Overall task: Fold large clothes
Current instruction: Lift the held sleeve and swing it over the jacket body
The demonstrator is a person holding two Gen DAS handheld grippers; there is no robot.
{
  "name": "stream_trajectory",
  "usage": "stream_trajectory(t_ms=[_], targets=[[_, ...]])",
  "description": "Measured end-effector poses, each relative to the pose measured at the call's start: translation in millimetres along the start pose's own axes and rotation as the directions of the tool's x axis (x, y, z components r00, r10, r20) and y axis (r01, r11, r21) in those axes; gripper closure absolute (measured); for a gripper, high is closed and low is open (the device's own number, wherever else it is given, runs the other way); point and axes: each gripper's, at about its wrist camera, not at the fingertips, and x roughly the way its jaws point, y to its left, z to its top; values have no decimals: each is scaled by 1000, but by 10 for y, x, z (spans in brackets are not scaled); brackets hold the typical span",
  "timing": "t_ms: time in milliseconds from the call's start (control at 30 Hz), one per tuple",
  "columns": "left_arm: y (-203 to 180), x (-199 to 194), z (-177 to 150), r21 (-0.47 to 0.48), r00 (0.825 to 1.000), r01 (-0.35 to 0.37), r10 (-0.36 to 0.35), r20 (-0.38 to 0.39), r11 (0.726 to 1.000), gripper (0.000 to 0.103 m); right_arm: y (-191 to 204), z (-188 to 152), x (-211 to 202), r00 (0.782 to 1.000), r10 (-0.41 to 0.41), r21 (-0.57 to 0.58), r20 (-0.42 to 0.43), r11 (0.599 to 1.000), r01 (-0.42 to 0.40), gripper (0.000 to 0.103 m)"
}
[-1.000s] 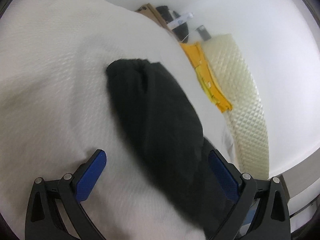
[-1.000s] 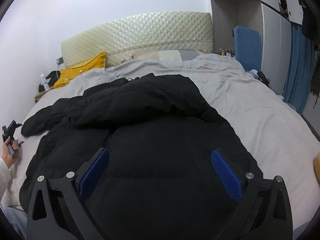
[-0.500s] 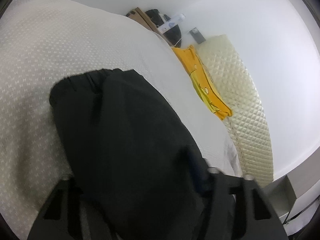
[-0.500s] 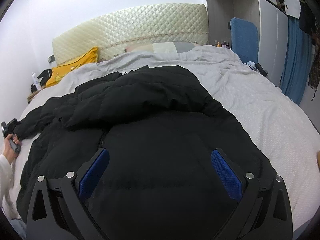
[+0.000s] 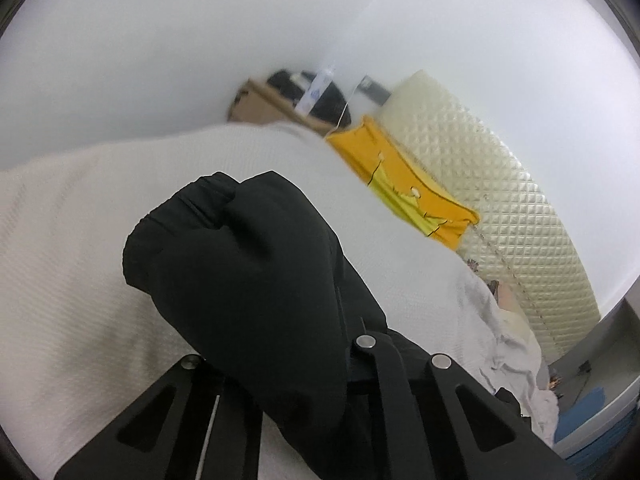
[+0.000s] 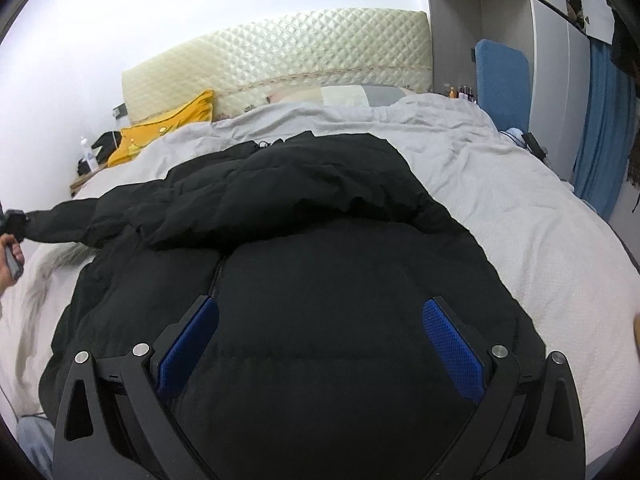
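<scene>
A large black puffer jacket (image 6: 312,280) lies spread on a bed with a light quilt (image 6: 520,216). In the left wrist view my left gripper (image 5: 280,364) is shut on the jacket's sleeve cuff (image 5: 240,248), which bulges out over the jaws and hides the pads. In the right wrist view the left gripper (image 6: 14,220) holds that sleeve (image 6: 60,220) stretched out at the far left, lifted off the quilt. My right gripper (image 6: 320,344) is open and empty, its blue pads (image 6: 452,348) hovering over the jacket's lower body.
A padded cream headboard (image 6: 280,56) and a yellow pillow (image 6: 168,132) stand at the bed's head. A bedside shelf (image 6: 86,176) with a bottle is at the left. A blue chair (image 6: 502,84), wardrobe and blue curtain (image 6: 604,128) line the right side.
My left gripper closed on the sleeve cuff and lifted it, pulling the sleeve out to the left off the quilt. The right gripper stayed open above the jacket.
</scene>
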Motion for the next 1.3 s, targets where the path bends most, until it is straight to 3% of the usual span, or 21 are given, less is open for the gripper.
stream_trajectory(t_ms=[367, 733, 1033, 1300], targets=[[-1313, -1199, 279, 171, 997, 24, -36, 64, 985, 98, -175, 56, -264, 998, 55, 8, 42, 998, -55, 0], [-2801, -2382, 23, 341, 982, 114, -158, 104, 933, 98, -452, 165, -600, 991, 82, -52, 106, 996, -77, 0], [-4060, -3053, -728, 461, 958, 217, -278, 68, 861, 98, -700, 259, -754, 984, 81, -69, 160, 995, -71, 0], [-4962, -3367, -1640, 565, 923, 327, -383, -20, 757, 97, -874, 297, -845, 979, 106, -54, 176, 994, -98, 0]])
